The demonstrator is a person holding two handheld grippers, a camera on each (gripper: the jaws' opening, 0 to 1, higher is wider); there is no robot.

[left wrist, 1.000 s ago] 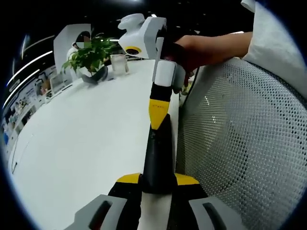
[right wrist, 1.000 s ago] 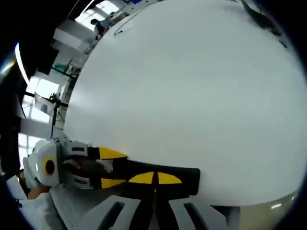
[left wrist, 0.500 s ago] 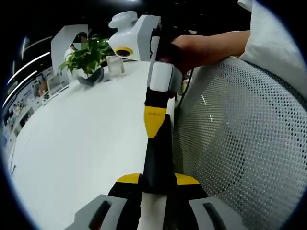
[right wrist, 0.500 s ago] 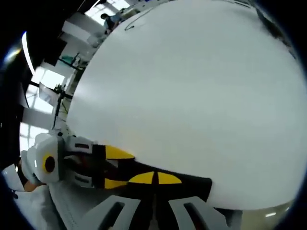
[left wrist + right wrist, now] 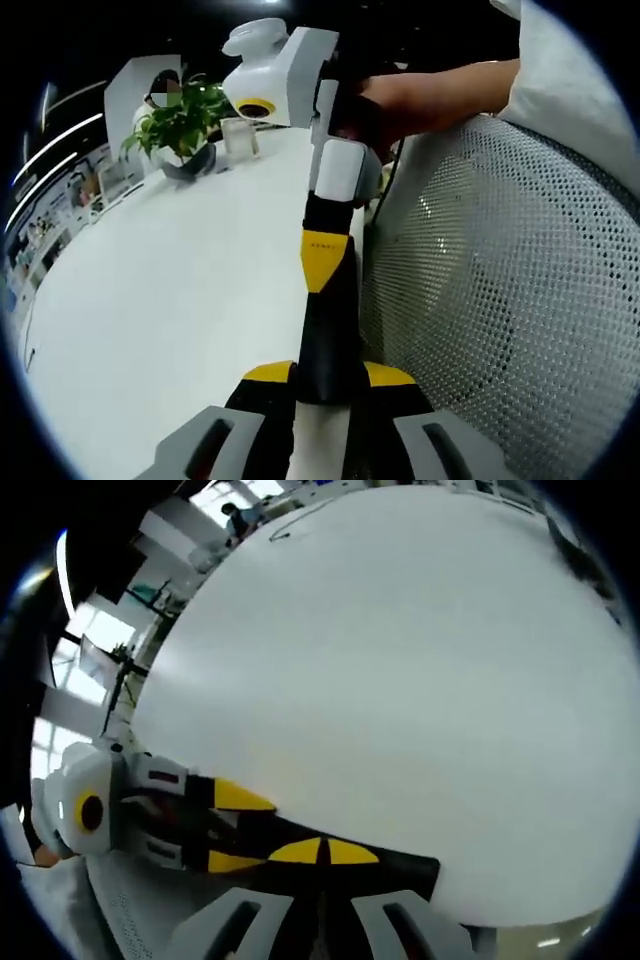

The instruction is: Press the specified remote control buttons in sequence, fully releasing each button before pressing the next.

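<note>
Left gripper view: a potted plant and a glass stand at the far end of the white tabletop. The left tongs are closed on a black remote control that points away along the tabletop's edge. The right tongs, held by a hand, touch its far end, jaws together. A white mesh chair back fills the right side.

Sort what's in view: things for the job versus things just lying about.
Job: remote control; left gripper clamping it; right gripper, tip on it.
Lying about: potted plant; glass; mesh chair; white table.
</note>
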